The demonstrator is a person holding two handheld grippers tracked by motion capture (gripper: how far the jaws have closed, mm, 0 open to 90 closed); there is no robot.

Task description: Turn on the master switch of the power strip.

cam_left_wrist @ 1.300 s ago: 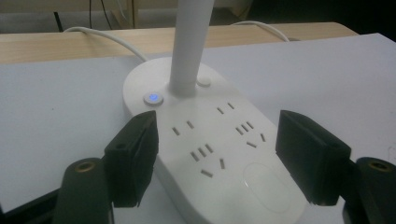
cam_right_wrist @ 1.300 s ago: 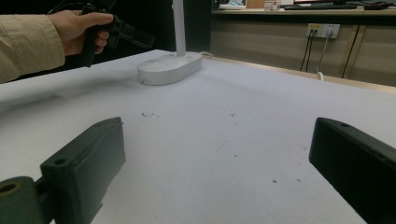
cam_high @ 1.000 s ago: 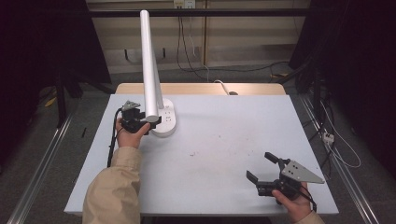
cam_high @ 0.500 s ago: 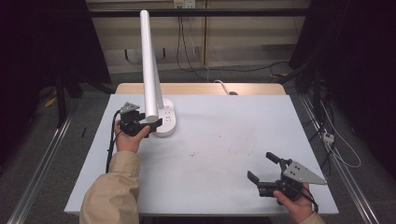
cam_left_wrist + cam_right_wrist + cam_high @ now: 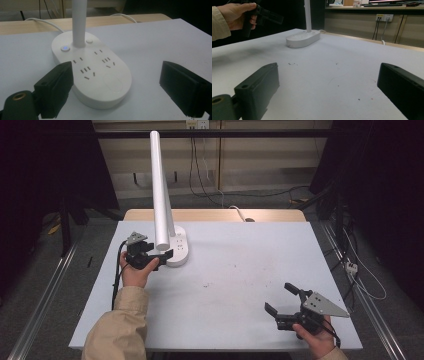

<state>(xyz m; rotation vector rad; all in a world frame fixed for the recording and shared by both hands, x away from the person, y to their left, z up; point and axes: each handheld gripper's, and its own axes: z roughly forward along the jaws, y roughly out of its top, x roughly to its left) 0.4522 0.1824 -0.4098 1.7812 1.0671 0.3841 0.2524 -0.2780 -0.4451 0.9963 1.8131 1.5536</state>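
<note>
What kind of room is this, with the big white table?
Probably a lab or test room: a bare white table with one lamp, loose cables on the floor, and wall sockets.

A lab: wall sockets (image 5: 196,124), loose cables (image 5: 210,175), floor rails (image 5: 42,300)

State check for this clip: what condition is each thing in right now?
Desk lamp: upright on its white socket base, sockets empty, small button glowing blue.
Left gripper: jaws just been opening, nothing between them, beside the base.
Right gripper: open, empty, over bare table.
</note>
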